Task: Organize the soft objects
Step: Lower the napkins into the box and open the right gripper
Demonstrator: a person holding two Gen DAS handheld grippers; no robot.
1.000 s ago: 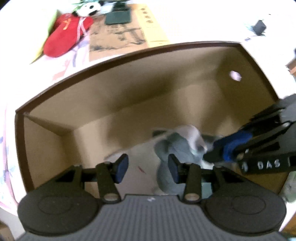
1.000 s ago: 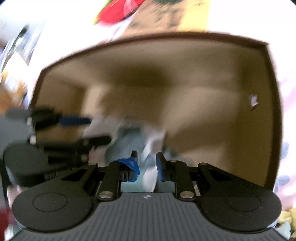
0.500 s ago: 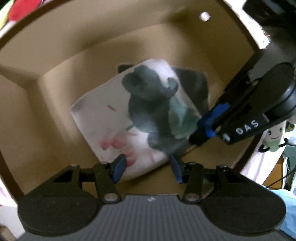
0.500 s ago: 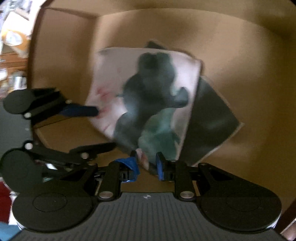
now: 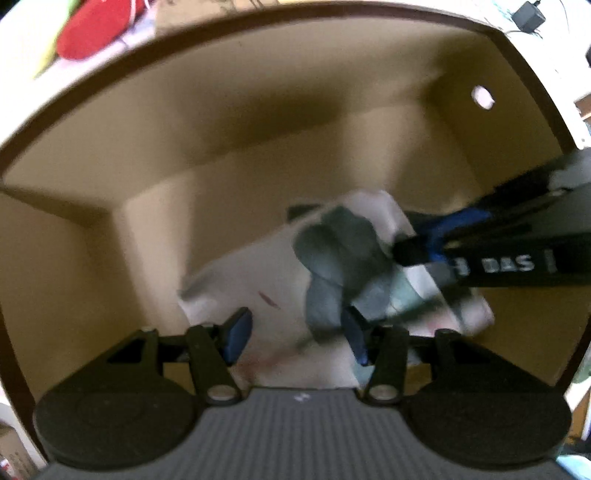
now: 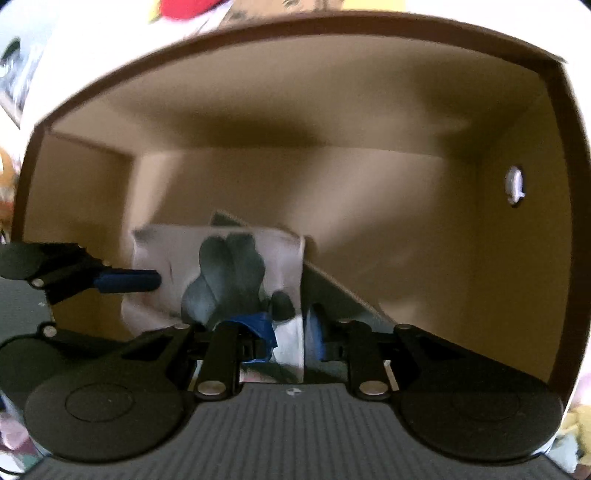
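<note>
The right gripper [image 6: 290, 338] was clamped down tight on the near edge of the white pillow [image 6: 221, 254], the one with a dark grey cartoon figure [image 6: 225, 280] printed on it. Its blue pads were nearly touching, with just a thin bit of the white fabric pinched in the gap. From the left wrist view, that same right gripper [image 5: 413, 251] came in from the right side and reached down onto the pillow [image 5: 258, 295].

The left gripper [image 5: 295, 334] was a different story: its jaws had just been opening and stood about halfway apart. The pillow's pale cover sat below and between the blue pads, but they weren't pressing on anything as far as I could see, so no real grip there.

The pillow itself was down inside the big cardboard box [image 5: 332, 122], lying tilted on the bottom, with a darker flat piece [image 6: 332, 291] poking out from under it on the right. Bit blurry, so I couldn't tell what that piece was.

Outside the box, past the far rim, a red plush thing [image 5: 94, 31] lay on the light surface.
</note>
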